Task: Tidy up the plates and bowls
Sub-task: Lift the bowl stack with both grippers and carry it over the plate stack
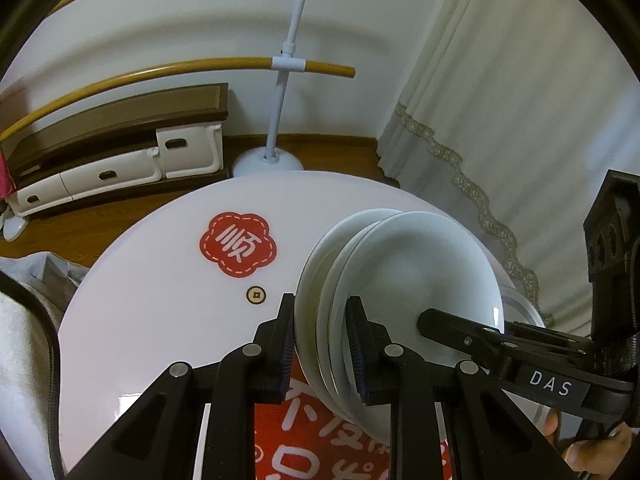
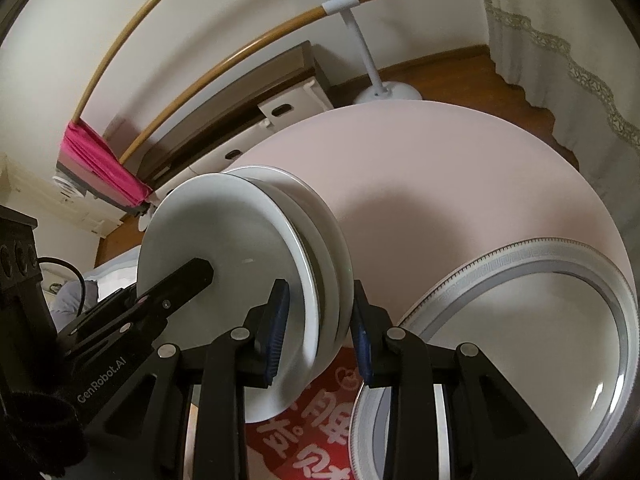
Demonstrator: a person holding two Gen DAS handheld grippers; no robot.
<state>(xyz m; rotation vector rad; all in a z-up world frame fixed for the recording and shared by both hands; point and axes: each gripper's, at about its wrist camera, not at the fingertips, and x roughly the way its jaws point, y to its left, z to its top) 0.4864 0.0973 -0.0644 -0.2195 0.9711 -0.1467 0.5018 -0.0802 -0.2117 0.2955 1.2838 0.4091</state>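
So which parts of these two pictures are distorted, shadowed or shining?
Left wrist view: the fisheye bends the wooden rails; a small glint sits on the plate stack. Right wrist view: a soft shadow lies on the table; glare marks the patterned plate.

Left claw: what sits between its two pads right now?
The stacked white plates, held on edge, fill the left claw, as the left wrist view shows.

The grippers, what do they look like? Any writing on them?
Both are black plastic with silver rivets and ridged blue pads lining the jaws. The left gripper appears from the other camera stamped "GenRobot.AI", with a black cable behind; the right gripper shows "DAS" in white letters.
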